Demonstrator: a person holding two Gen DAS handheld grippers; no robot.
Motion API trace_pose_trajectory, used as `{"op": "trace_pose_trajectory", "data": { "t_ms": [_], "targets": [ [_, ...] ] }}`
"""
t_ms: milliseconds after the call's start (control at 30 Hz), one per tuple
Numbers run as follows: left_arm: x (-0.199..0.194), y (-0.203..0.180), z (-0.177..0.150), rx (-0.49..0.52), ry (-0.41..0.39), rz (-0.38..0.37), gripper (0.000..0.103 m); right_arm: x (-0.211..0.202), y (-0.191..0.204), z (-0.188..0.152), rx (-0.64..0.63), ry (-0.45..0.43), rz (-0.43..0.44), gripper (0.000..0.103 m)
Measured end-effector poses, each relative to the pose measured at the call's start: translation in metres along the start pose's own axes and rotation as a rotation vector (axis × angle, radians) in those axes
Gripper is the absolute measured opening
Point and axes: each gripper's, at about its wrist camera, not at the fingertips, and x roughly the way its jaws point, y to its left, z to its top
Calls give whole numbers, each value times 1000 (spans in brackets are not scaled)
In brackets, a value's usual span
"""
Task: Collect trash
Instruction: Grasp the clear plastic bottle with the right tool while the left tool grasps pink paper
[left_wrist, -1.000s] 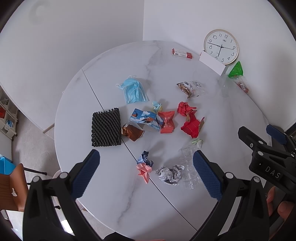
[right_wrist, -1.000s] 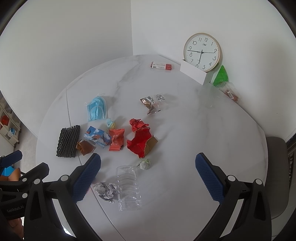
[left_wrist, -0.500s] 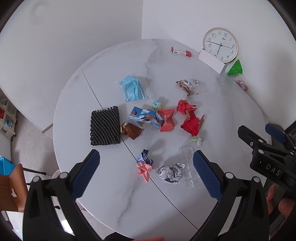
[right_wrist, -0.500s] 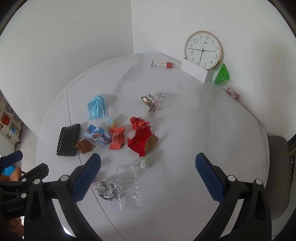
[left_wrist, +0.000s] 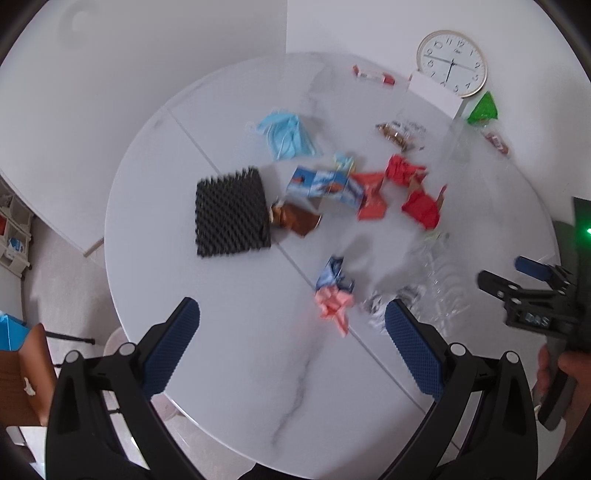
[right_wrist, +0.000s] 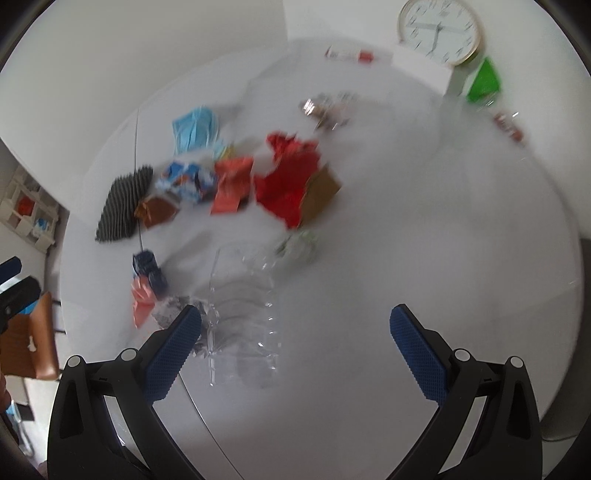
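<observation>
Both dropped closer to the white marble worktop (left_wrist: 236, 369). Right hand-held gripper (right_wrist: 295, 332) wide open, empty, crumpled clear plastic tray (right_wrist: 242, 317) just ahead-left between fingers. Left hand-held gripper (left_wrist: 291, 328) open, pink paper wad (left_wrist: 332, 304) just ahead. Nothing collected; grasp likely next.

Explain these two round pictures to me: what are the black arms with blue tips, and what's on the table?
Each picture comes from a fisheye camera on a hand-held gripper, looking along its two fingers. The left gripper and right gripper are both open and hold nothing. Below them is a round white marble table strewn with trash: a blue face mask, a black foam sheet, red wrappers, a pink paper scrap and a clear plastic tray. A wall clock leans at the back. The right view is motion-blurred.
</observation>
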Motion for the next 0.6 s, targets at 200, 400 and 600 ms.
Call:
{"op": "trace_pose_trajectory", "data": {
  "t_ms": [200,400,600],
  "targets": [
    [20,-9,-8,1,33,-2,95,47,17,13,-5,89,67,90],
    [43,-32,-2,52,46,-22,94,66,12,10,20,149,119,66],
    [76,-45,-15,84,115,-70,71,58,-9,5,43,144,159,63]
  ]
}}
